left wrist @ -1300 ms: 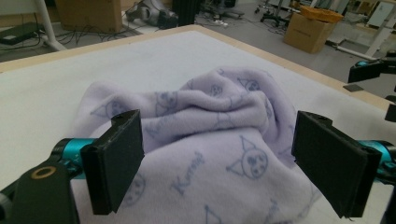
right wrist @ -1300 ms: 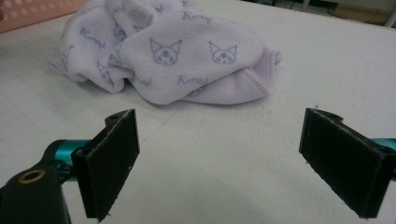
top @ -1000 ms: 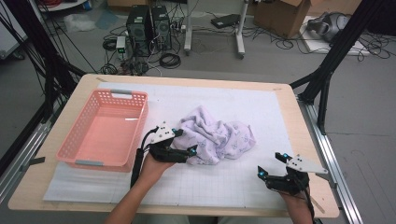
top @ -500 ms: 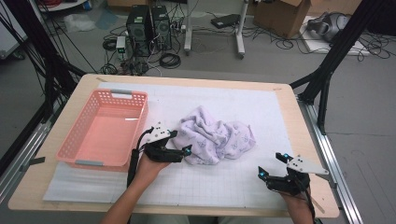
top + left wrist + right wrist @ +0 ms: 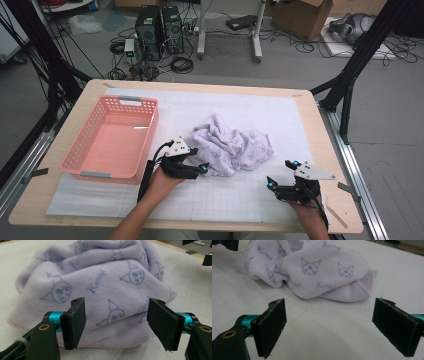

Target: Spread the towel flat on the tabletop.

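Observation:
A crumpled lilac towel (image 5: 230, 147) with a cat-face print lies in the middle of the white mat (image 5: 240, 200). My left gripper (image 5: 197, 160) sits at the towel's near left edge, open. Its jaws have just been closing. In the left gripper view the towel (image 5: 100, 277) bulges right in front of the left gripper (image 5: 117, 302), the two pads flanking its near fold without pressing it. My right gripper (image 5: 280, 173) stands open on the mat, to the right of the towel and nearer the front edge. Its jaws have also just been closing, with nothing between them. The right gripper (image 5: 331, 302) faces the towel (image 5: 319, 270) from a short way off.
A pink plastic basket (image 5: 100, 175) stands on the left of the mat, close beside my left hand. The wooden table (image 5: 332, 150) borders the mat. Beyond the far edge, computers (image 5: 160, 27), cables and a cardboard box (image 5: 305, 17) lie on the floor.
The left jaws stand narrower than before, at the same edge of the towel. The right gripper has edged slightly left toward the towel.

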`<state>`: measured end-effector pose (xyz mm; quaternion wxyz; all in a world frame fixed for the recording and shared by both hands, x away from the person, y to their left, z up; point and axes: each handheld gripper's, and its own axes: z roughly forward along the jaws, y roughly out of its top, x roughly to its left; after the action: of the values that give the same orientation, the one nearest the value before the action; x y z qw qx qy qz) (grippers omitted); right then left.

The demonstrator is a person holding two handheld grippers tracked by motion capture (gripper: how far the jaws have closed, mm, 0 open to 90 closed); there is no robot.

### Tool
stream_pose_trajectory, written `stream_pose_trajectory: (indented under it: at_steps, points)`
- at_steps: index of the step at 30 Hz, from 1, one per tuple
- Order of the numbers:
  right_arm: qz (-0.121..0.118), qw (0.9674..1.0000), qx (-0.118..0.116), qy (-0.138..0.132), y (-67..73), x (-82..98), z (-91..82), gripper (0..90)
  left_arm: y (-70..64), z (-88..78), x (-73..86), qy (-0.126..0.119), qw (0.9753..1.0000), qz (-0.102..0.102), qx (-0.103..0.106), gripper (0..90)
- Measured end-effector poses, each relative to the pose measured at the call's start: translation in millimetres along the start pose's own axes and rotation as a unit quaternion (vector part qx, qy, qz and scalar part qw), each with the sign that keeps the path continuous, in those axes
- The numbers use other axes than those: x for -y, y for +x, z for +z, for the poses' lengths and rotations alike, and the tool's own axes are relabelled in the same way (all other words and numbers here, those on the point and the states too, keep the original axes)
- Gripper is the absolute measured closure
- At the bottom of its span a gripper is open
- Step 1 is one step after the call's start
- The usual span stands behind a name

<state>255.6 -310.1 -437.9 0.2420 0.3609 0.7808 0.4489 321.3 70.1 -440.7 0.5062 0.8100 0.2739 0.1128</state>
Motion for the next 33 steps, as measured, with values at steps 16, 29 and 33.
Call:
stream_pose_trajectory:
  at_steps: [16, 29, 33]
  points:
    - [-0.115, 0.9894, -0.035, 0.081, 18.6, -20.9, 65.9, 73.6, -5.1, 16.5, 0.9, 0.066, 0.9972, 0.024, -0.026, 69.7]
    - [-0.016, 0.9921, -0.124, 0.010, 16.5, -36.2, -15.2, 82.0, -0.2, -41.4, -34.8, -0.058, 0.9983, 0.007, -0.002, 78.8]
    - [0.011, 0.9932, -0.114, -0.023, 11.4, -59.0, -30.3, 82.1, 3.3, -36.9, -50.0, -0.071, 0.9974, 0.000, -0.009, 78.8]
